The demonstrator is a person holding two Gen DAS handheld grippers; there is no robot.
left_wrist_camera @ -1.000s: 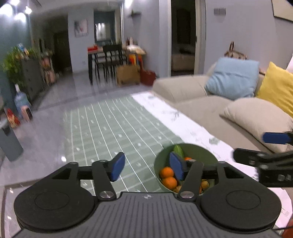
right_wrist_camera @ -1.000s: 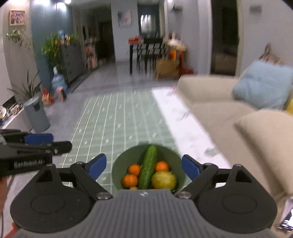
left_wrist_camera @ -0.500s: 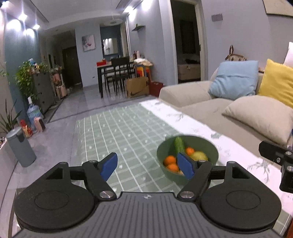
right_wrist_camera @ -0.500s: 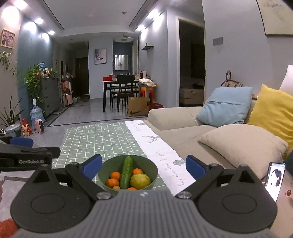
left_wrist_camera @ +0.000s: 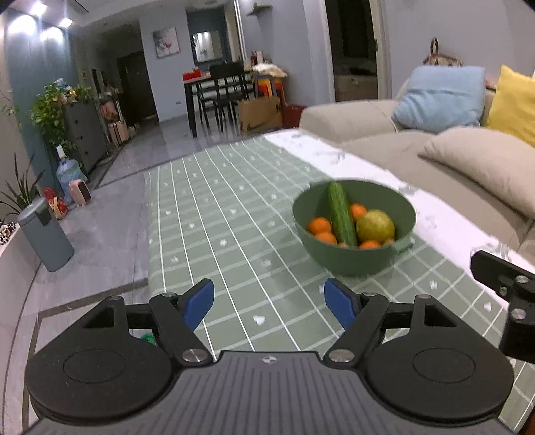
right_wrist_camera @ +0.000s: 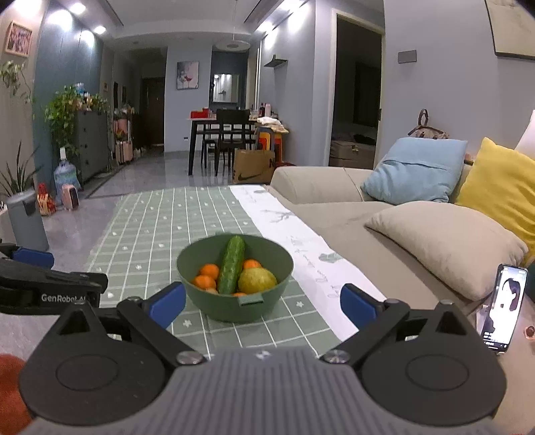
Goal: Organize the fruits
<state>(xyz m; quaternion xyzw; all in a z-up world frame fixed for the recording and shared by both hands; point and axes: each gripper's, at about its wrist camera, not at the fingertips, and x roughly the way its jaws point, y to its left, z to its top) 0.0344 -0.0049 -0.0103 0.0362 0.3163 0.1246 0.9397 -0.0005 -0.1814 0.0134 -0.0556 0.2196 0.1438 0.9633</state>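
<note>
green bowl [right_wrist_camera: 234, 306], cucumber [right_wrist_camera: 231, 264], oranges [right_wrist_camera: 209, 270], pear [right_wrist_camera: 256, 280]

Dim room under ceiling spotlights [right_wrist_camera: 77, 8]; fisheye-bent edges, left view blurred, right view sharper.

A green bowl [right_wrist_camera: 234, 304] sits on the checked cloth, holding a cucumber [right_wrist_camera: 231, 264] leaning lengthwise, small oranges [right_wrist_camera: 204, 281] at its left, a yellow-green pear [right_wrist_camera: 256, 281] at its right.
</note>
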